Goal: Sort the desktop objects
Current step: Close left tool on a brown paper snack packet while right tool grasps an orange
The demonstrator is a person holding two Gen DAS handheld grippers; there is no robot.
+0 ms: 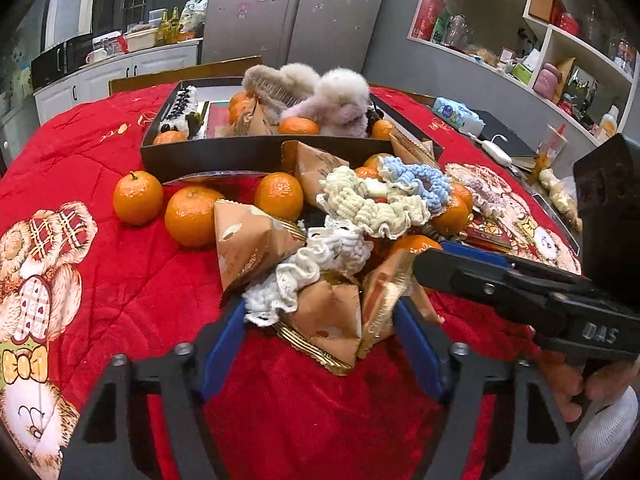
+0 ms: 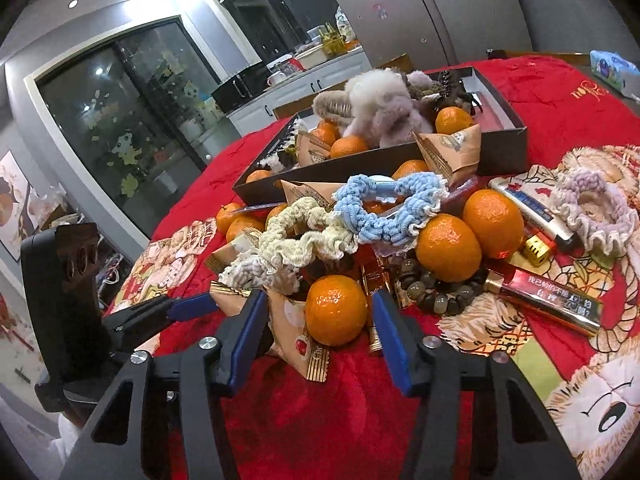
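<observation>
Some oranges and fluffy clips are already boxed (image 1: 256,152); a heap is left on the bench (image 1: 140,280). Right gripper (image 2: 320,320) fingers are clamped on an orange (image 2: 335,310); left gripper (image 1: 320,344) fingers are apart around a packet (image 1: 332,320).

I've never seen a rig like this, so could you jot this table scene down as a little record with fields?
surface: red quilted cloth
box: black tray holding furry hair clips
loose pile: tangerines, knitted scrunchies, bead bracelet
left gripper: jaws apart around a snack packet
right gripper: jaws around one tangerine; whether they grip it is unclear
</observation>
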